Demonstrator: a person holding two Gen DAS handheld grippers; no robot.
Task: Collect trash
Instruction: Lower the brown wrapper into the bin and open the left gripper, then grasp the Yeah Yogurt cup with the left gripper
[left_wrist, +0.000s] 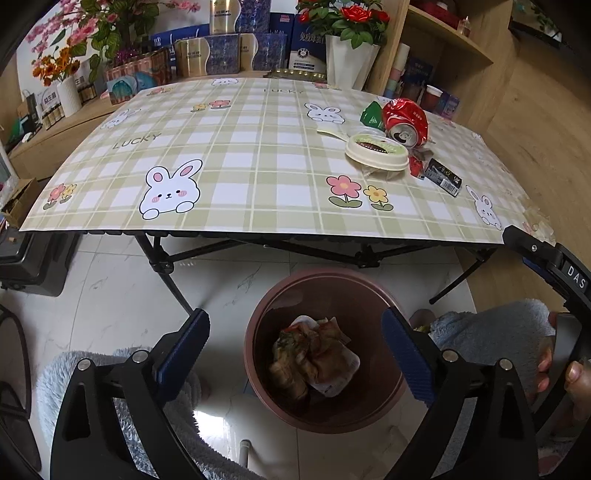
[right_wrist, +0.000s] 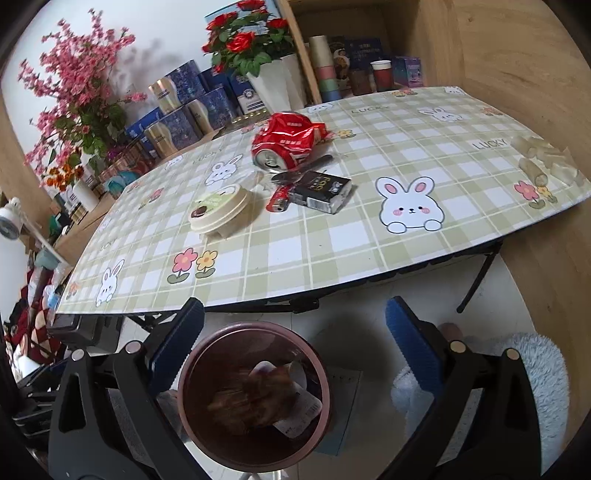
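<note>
Both claws hang low in front of the desk (left_wrist: 236, 155) with jaws spread wide and nothing between them: the left claw (left_wrist: 295, 354) and the right claw (right_wrist: 295, 343) each frame the brown bin (left_wrist: 258, 354) on the floor just below the desk's near edge. Inside the bin lies a crumpled wrapper (left_wrist: 314, 358) with something brownish in it; in the right view it is too blurred to make out.

The rest of the trash sits together on the desk's right part: a crushed red can (right_wrist: 284, 142) on its side, a round cream lid (right_wrist: 221, 210), a dark carton (right_wrist: 323, 192) and a red lighter (right_wrist: 279, 199) touching it. A green scrap (left_wrist: 372, 114) peeks from behind the can, mostly hidden. Crinkled clear plastic (right_wrist: 546, 162) lies at the desk's right edge.
</note>
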